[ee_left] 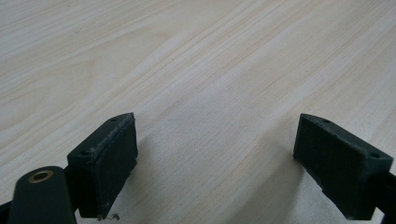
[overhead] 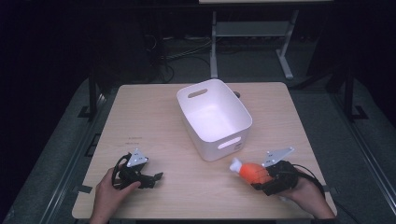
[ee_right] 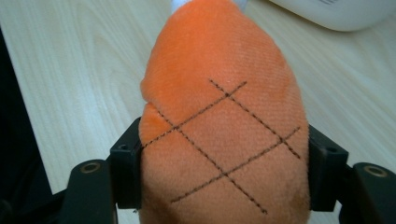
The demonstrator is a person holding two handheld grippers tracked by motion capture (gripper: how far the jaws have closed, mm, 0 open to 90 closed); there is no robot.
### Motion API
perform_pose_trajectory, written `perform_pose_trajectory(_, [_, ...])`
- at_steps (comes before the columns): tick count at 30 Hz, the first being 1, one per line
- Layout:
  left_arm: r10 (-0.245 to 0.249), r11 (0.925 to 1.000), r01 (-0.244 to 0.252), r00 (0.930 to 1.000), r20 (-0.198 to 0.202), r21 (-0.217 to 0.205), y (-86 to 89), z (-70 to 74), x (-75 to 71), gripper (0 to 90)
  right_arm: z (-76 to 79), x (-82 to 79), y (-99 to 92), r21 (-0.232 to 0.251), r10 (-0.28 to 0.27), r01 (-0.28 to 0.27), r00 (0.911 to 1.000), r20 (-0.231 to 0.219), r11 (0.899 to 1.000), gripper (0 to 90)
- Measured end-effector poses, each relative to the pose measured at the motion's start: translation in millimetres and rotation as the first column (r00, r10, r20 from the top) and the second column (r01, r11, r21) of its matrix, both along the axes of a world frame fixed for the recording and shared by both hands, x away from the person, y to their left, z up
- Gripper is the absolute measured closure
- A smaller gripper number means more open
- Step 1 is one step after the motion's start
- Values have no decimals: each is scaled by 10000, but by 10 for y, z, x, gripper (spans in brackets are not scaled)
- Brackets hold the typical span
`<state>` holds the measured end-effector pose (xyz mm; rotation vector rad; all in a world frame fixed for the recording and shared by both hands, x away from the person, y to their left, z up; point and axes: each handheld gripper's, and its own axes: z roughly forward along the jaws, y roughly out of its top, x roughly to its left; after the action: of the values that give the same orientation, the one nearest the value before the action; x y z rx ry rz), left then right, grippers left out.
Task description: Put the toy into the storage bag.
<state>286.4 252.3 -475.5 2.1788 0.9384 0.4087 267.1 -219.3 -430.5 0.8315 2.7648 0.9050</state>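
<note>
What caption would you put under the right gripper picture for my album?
Right gripper squeezing an orange plush toy above the wooden table.

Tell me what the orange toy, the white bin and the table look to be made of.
Orange toy: soft plush fabric, going by its fine ribbed nap and dark stitched crisscross lines; it bulges between the right tongs.
White bin: probably moulded plastic, smooth and faintly glossy, with cut-out handles.
Table: pale wood grain, matte; possibly laminate.
</note>
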Motion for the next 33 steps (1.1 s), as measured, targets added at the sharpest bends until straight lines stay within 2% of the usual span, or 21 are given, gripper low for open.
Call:
perform_pose_trajectory(13, [-1,10000,1,10000,0,2,0,0,0,127,54,35,-248,37,-744,744,9972,103,9972,305])
perform_pose_trajectory(33, [0,10000,0,10000,0,2,0,0,0,127,188,183,-600,379,-1890,1874,9810,430,9815,304])
